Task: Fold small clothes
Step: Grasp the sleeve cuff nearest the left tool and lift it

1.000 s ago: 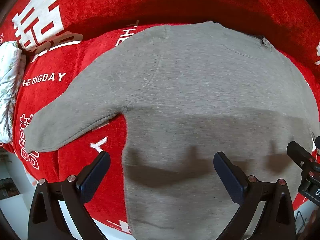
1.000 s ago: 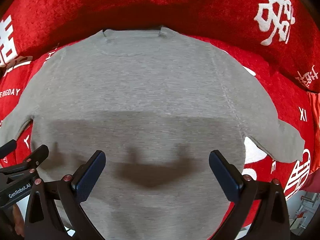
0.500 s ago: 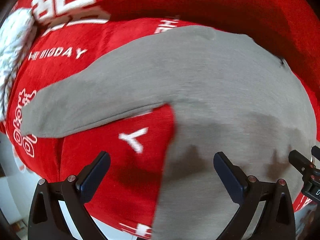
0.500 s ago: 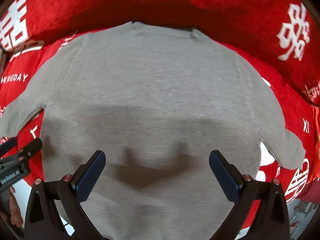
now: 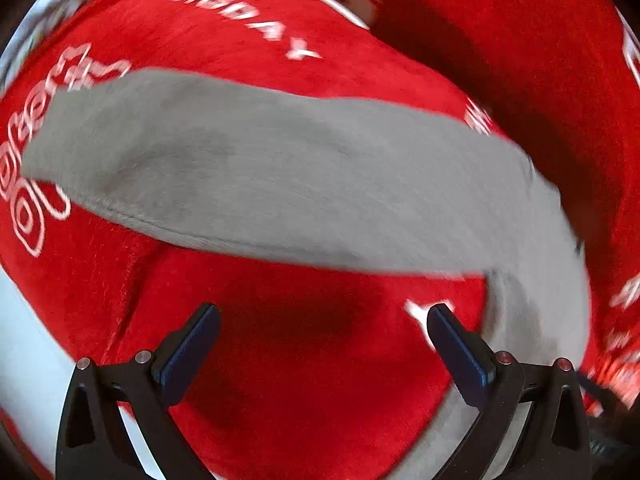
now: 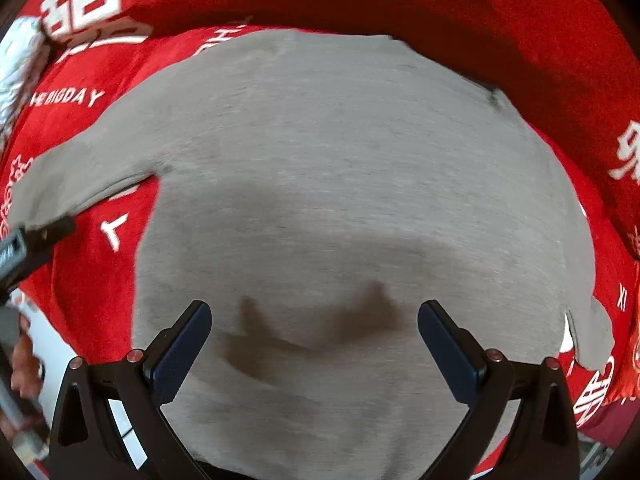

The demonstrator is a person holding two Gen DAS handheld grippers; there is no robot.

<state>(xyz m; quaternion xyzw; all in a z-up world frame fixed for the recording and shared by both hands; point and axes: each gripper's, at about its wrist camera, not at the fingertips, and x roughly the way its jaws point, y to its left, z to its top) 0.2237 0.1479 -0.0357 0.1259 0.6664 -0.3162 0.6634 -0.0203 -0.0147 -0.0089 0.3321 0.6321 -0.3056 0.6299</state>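
A grey long-sleeved top lies spread flat on a red cloth with white lettering. In the left wrist view its left sleeve stretches across the frame, blurred by motion. My left gripper is open over bare red cloth just below that sleeve, holding nothing. My right gripper hangs open above the lower middle of the top's body, nothing between its fingers. The left gripper's tip shows at the left edge of the right wrist view, near the sleeve's cuff.
The red cloth covers a padded surface with a raised red back behind the top. A white patterned fabric lies at the far left. A light floor shows past the surface's left edge, and a hand is at lower left.
My left gripper has swung left, off the top's body and over to the left sleeve and bare red cloth. The right gripper's view has shifted leftward over the body. Both stayed open.
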